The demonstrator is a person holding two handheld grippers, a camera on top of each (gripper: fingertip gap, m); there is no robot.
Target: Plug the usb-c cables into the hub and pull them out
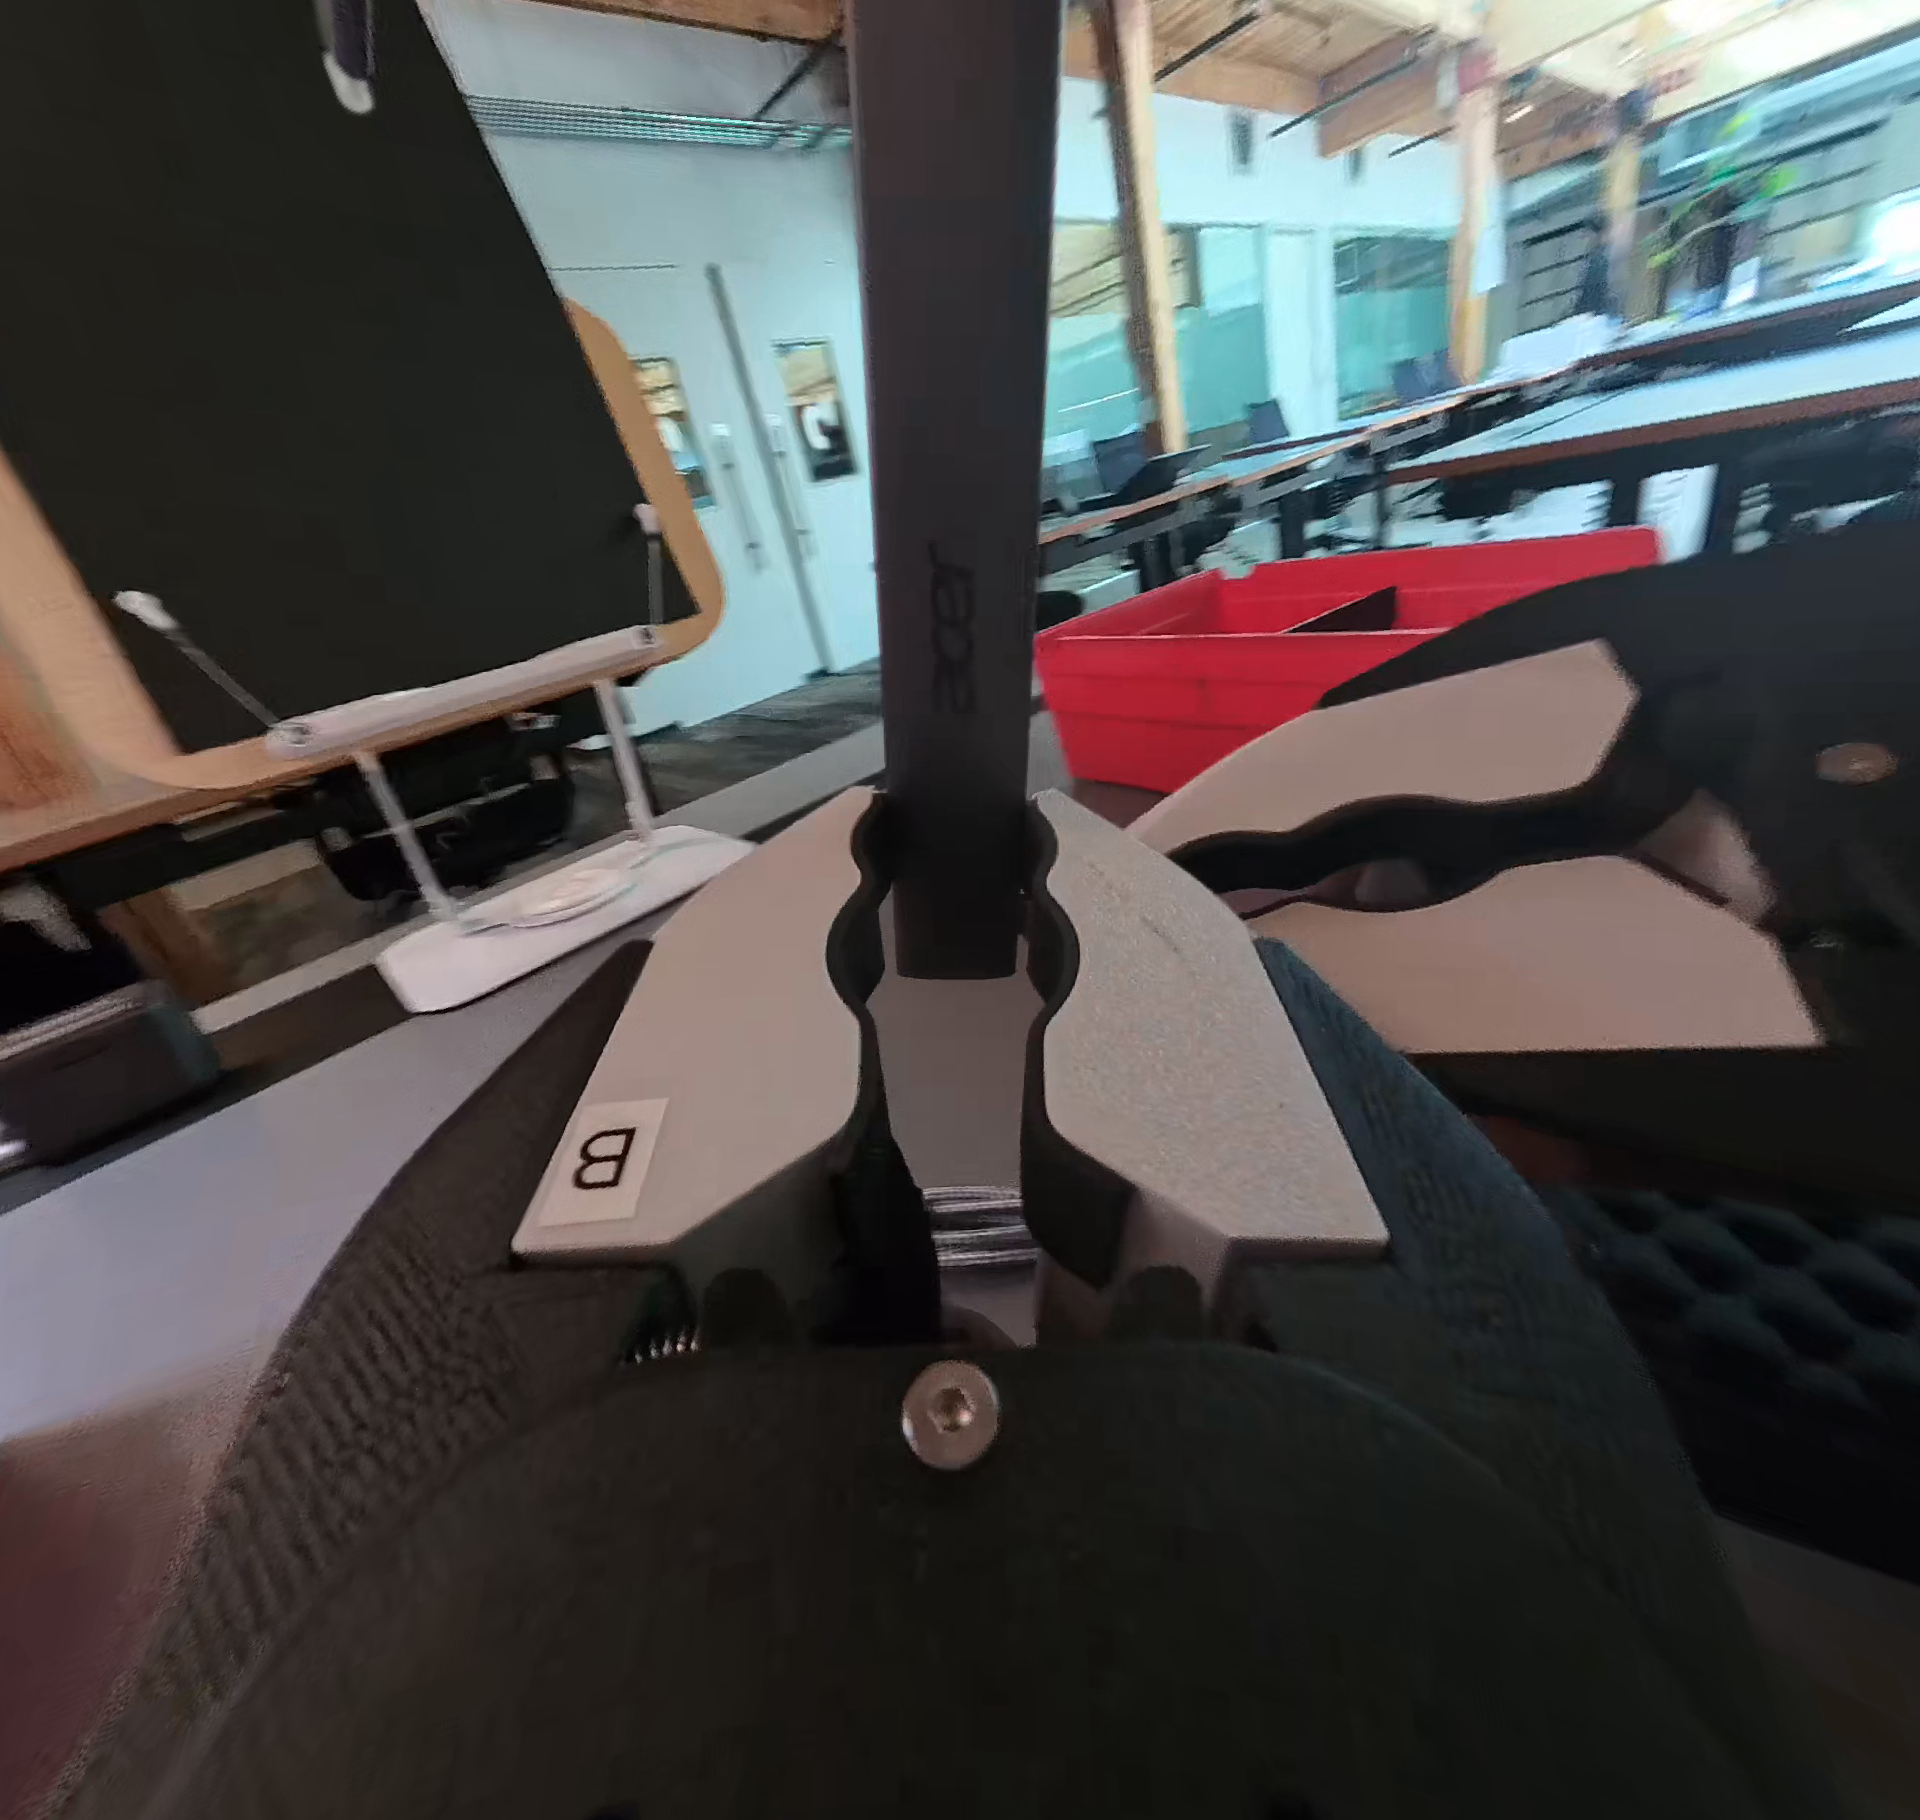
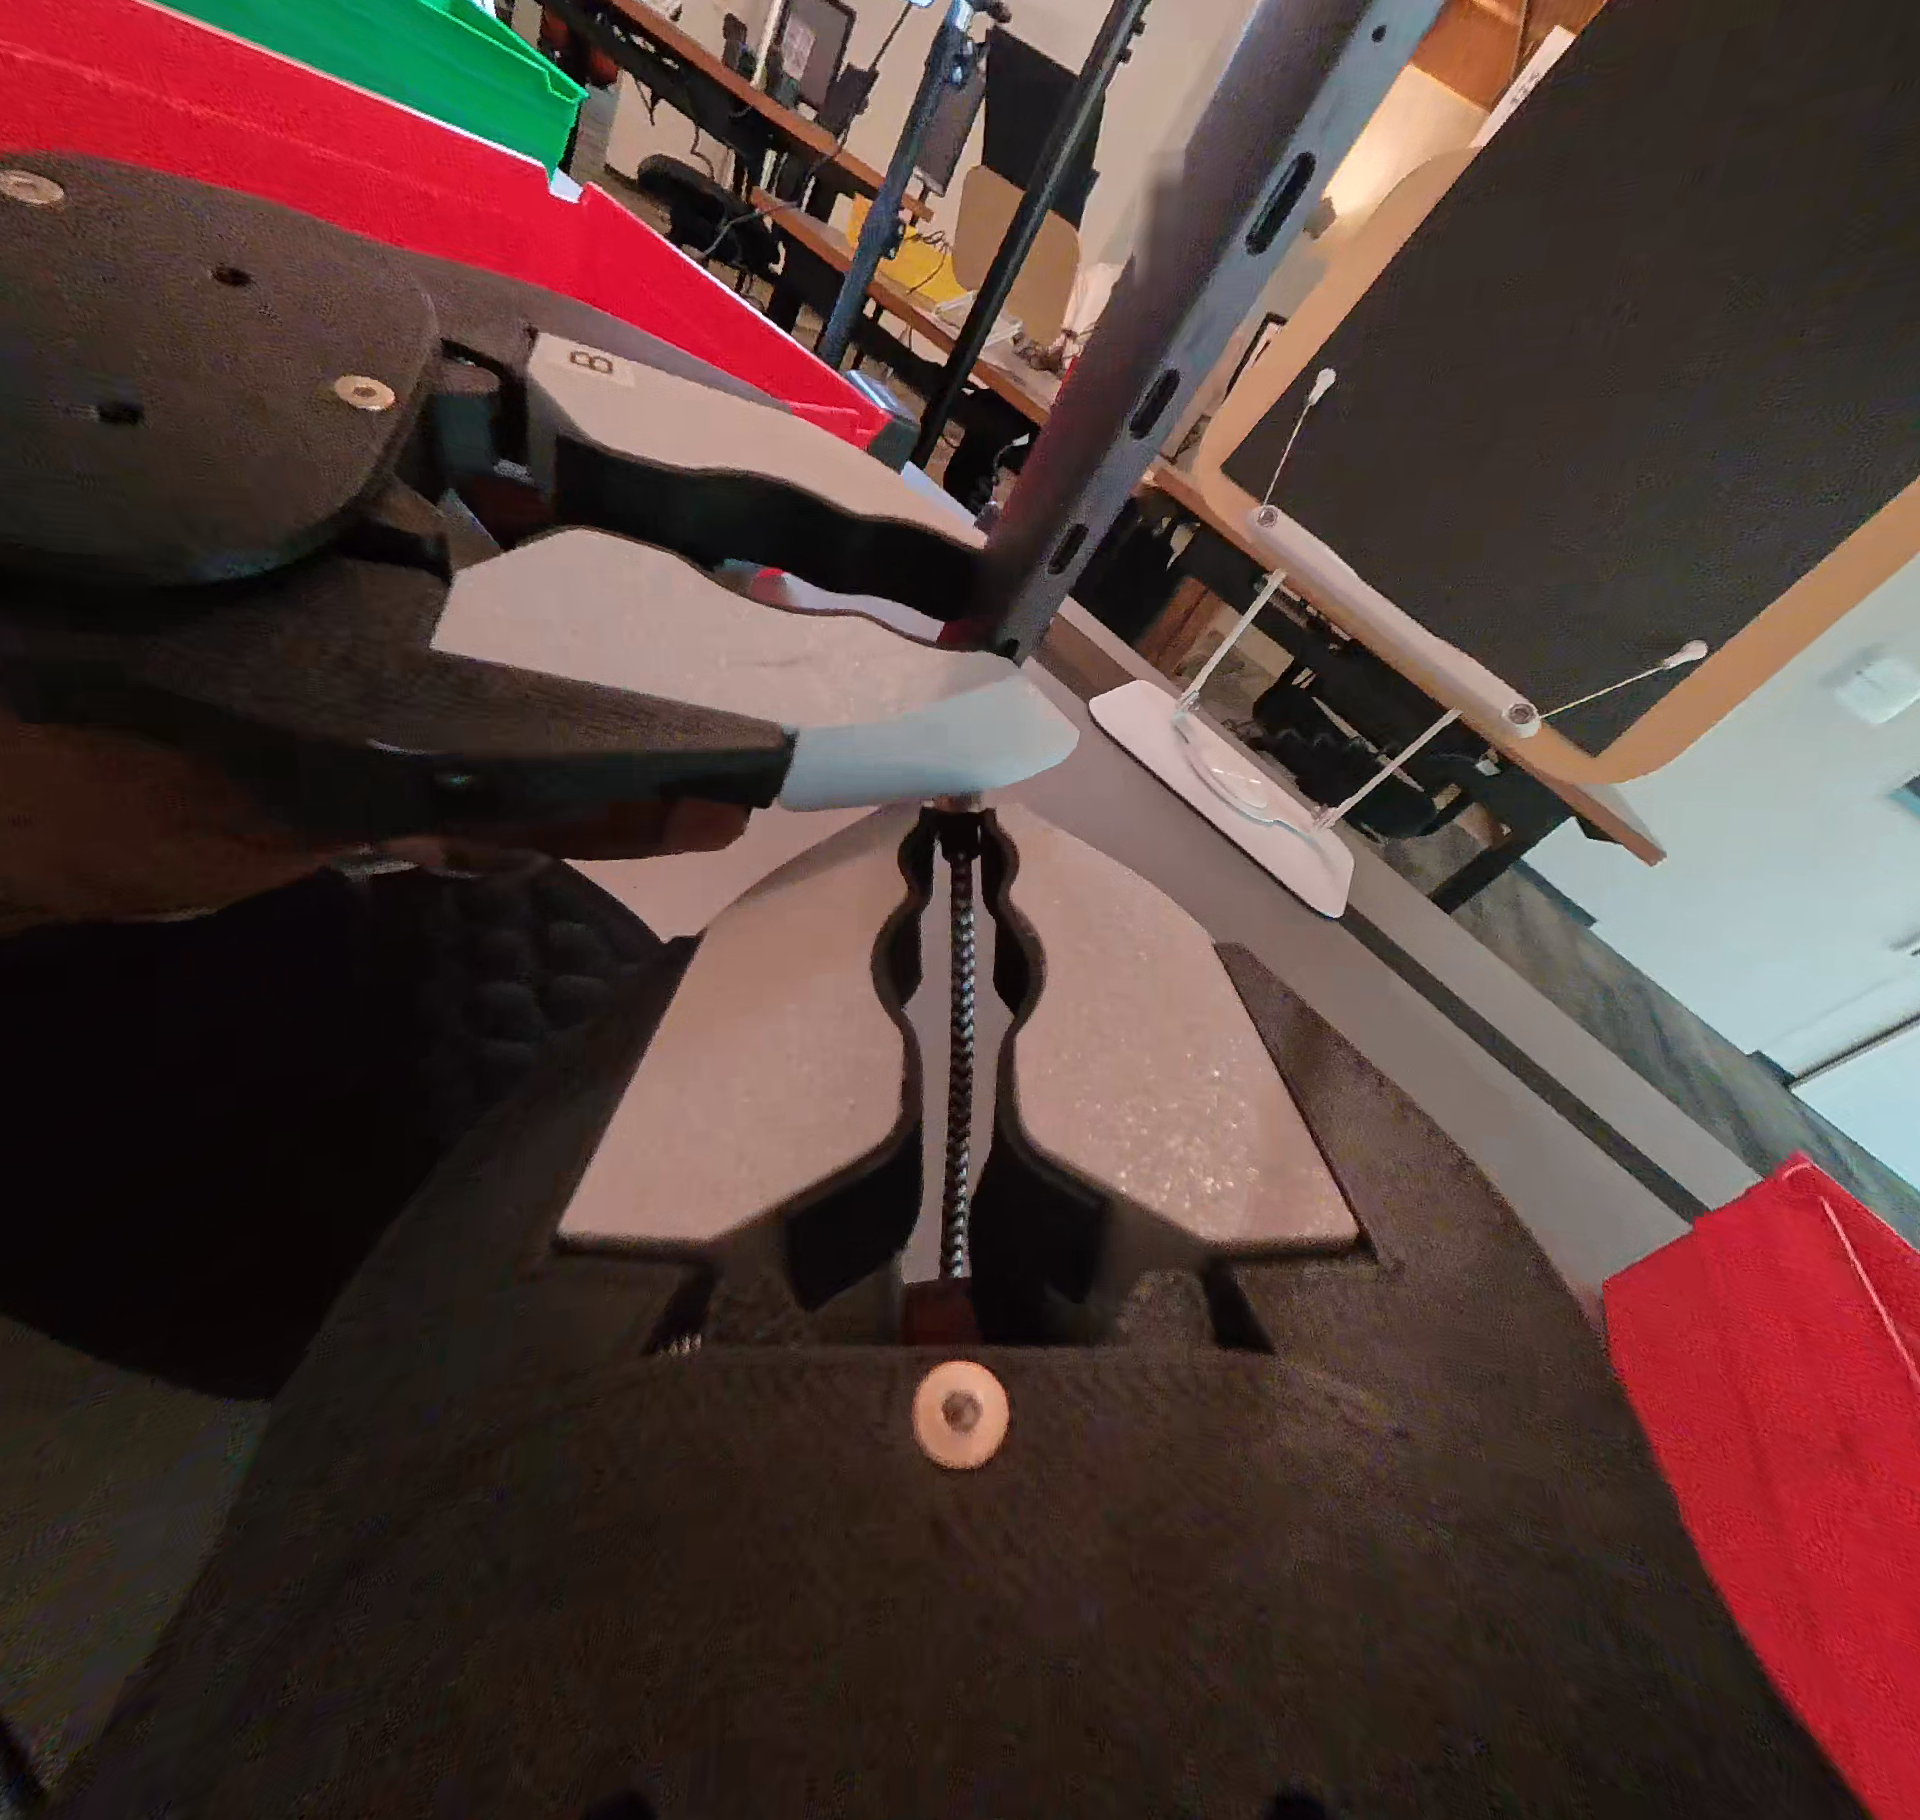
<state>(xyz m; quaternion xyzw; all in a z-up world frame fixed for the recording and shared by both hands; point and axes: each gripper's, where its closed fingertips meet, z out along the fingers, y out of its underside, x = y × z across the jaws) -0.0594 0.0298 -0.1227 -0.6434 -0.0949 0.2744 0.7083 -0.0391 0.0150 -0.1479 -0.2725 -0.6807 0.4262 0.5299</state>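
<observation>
Beside red bin [image 1: 1195, 700], left gripper [image 1: 951, 835] clamping hub [image 1: 951, 420], right gripper [image 2: 958, 835] pinching cable [image 2: 960, 1043]

Hub [image 1: 951, 482]: long dark grey bar, standing upright, slot ports down one narrow side. USB-C cable [image 2: 961, 1043]: black-and-white braided, running straight up toward hub's bottom end.

one hub [image 1: 951, 420]; one braided cable [image 2: 961, 1043]; two grippers [image 1: 951, 897] [image 2: 958, 840]; two red bins [image 1: 1247, 669] [image 2: 1787, 1458]

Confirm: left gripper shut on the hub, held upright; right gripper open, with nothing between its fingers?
Half right. The left gripper is shut on the upright hub. But the right gripper is not open: the right wrist view shows it shut on a braided cable running between its fingers.
</observation>
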